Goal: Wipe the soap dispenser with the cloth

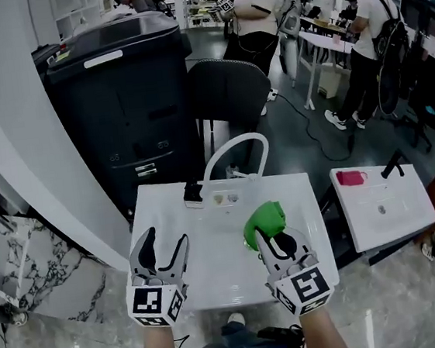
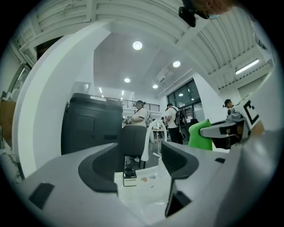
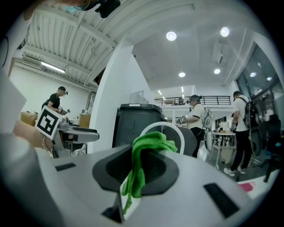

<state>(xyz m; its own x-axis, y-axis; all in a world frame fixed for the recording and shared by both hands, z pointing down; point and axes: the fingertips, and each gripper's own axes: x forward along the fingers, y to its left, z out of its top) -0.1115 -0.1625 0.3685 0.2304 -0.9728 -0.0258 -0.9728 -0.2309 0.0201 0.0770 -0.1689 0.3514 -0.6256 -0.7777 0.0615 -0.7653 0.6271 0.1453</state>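
Over the sink (image 1: 213, 275), right claw (image 1: 278, 240) pinches cloth (image 1: 265, 220), hiding its tips; left claw (image 1: 167, 237) spread.

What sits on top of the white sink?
A small soap dispenser and an arched white faucet stand at its back edge. The green cloth in the right hand-held gripper hides part of the sink.

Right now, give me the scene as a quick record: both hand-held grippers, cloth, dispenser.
left hand-held gripper: open, empty, over the sink at its left edge
right hand-held gripper: shut on green cloth
soap dispenser: upright, back left of sink, untouched
faucet: white arch behind the basin
wipe: not yet begun
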